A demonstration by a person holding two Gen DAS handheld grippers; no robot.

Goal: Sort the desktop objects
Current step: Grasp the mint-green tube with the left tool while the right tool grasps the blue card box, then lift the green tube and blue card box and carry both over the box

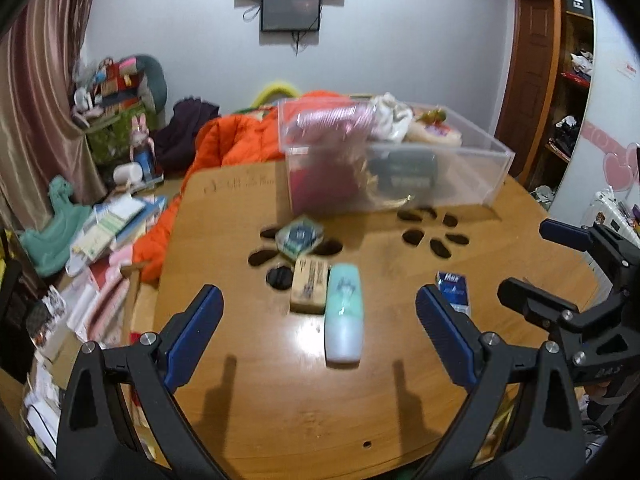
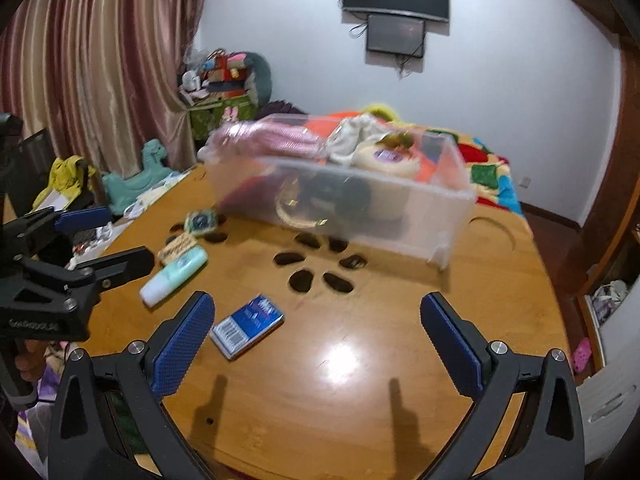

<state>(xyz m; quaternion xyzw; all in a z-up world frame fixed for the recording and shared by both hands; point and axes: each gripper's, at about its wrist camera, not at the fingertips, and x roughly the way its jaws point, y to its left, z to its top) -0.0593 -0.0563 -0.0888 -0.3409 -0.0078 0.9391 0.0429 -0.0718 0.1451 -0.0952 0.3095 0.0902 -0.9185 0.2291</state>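
The left gripper is hovering over the wooden table with its two blue fingers spread wide, and it is holding nothing. A mint-green tube is lying flat on the table between these fingers, a little ahead of them and closer to the right one, not touching either. Its pale end is pointing toward the camera. A tan block with dark print is lying just beside the tube on the left, touching it or nearly so. Behind the block, a small greenish packet is sitting partly over the cut-out holes of the table. A blue and white box is lying near the tip of the right finger of this gripper.

The right gripper is also standing wide open and is gripping nothing. In its view the blue and white box is lying flat just beside the left finger, slightly ahead of it, and the space between the fingers is showing only shiny table. The tube is lying further to the left.

A clear plastic bin is standing at the far side of the table, well apart from both grippers. It is holding pink cloth, white cloth, a pale round thing and some dark things, all blurred.
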